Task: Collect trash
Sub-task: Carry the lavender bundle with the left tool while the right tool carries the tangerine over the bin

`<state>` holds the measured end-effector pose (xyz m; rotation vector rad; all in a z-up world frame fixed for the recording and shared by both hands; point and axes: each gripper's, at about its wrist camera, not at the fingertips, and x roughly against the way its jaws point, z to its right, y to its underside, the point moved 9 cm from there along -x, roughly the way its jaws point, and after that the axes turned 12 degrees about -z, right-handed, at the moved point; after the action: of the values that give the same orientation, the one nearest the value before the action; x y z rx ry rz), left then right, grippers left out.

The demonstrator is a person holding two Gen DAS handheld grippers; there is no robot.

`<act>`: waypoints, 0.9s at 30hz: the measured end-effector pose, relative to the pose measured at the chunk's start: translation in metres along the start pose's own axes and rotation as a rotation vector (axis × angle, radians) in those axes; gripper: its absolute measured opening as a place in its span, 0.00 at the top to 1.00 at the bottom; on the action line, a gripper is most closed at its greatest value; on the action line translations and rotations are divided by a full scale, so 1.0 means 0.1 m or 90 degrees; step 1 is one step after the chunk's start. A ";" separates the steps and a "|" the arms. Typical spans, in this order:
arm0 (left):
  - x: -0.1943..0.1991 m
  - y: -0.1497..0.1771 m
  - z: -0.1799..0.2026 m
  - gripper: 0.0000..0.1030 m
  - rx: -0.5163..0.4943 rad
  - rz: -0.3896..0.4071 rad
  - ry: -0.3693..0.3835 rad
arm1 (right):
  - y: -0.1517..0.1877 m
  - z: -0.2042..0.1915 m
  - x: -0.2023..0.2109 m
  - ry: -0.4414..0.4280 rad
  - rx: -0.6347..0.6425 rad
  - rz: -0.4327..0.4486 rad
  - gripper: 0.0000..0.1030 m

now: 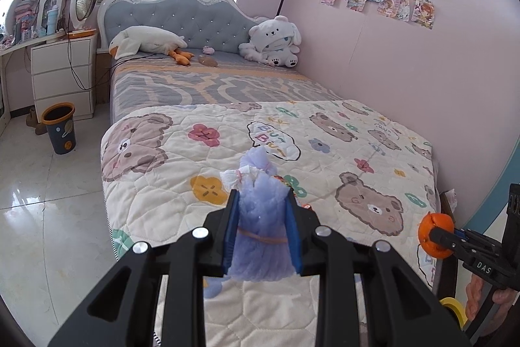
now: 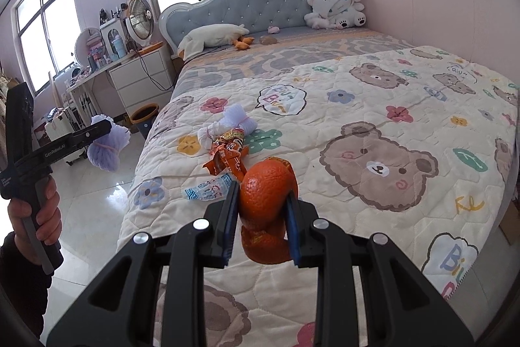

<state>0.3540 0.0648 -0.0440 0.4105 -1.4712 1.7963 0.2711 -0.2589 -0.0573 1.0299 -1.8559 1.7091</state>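
left claw (image 1: 262, 207) clamps purple foam net (image 1: 260, 217); right claw (image 2: 261, 200) pinches orange peel (image 2: 268, 194), both above bed (image 2: 373, 184). we keep squeeze steady, carry toward bin (image 1: 60, 127) on floor, release only over rim. wrappers (image 2: 227, 155) remain on quilt.

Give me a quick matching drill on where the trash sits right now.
Things:
1. purple foam fruit net
2. orange peel
3. orange snack wrapper
4. dark blue bin with orange rim

Places:
A. floor by the white drawers
B. left tongs
C. lying on the bear quilt
D. right tongs

Pairs: 1-B, 2-D, 3-C, 4-A
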 end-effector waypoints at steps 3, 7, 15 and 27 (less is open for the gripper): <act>0.09 0.04 0.11 0.76 -0.009 0.004 0.005 | 0.01 0.02 0.16 0.001 -0.001 0.014 0.76; 0.20 0.09 0.28 0.76 -0.020 0.008 0.018 | 0.04 0.03 0.36 0.004 0.000 0.031 0.76; 0.40 0.21 0.68 0.76 -0.052 0.015 0.037 | 0.14 0.07 0.75 0.010 0.004 0.061 0.76; 0.57 0.44 1.26 0.75 -0.100 0.016 0.067 | 0.36 0.24 1.21 0.027 -0.011 0.089 0.75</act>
<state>0.2580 -0.0345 -0.0002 0.2168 -1.5356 1.6814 0.1709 -0.3119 0.0035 0.8684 -1.9522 1.7761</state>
